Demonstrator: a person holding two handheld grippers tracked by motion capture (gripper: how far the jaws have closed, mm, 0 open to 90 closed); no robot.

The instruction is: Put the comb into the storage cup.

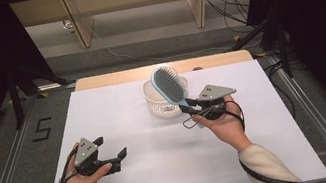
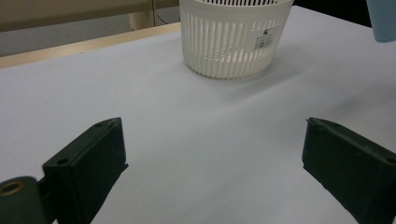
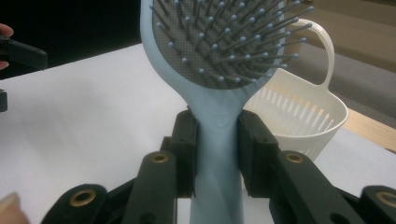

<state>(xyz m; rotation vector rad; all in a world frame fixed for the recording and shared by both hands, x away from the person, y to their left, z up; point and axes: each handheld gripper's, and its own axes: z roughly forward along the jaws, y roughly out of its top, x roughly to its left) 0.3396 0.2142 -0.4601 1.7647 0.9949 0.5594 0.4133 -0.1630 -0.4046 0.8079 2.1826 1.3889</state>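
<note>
A light-blue hairbrush point(image 1: 168, 86) with grey bristles is held up in the air, its head over the white slatted basket point(image 1: 157, 103). My right gripper point(image 1: 190, 105) is shut on the brush's handle; in the right gripper view the two black jaws clamp the handle point(image 3: 218, 140) and the bristled head point(image 3: 224, 42) rises above them, with the basket point(image 3: 303, 121) behind. My left gripper point(image 1: 110, 149) rests low at the table's front left, open, nothing between its jaws. In the left gripper view its fingers point(image 2: 88, 163) stand wide apart, facing the basket point(image 2: 231, 39).
The white table top point(image 1: 165, 172) spreads around both hands. Its wooden far edge point(image 1: 113, 78) lies behind the basket. Black stands and cables point(image 1: 233, 13) sit on the floor beyond. A floor mark reading 5 point(image 1: 41, 129) lies at the left.
</note>
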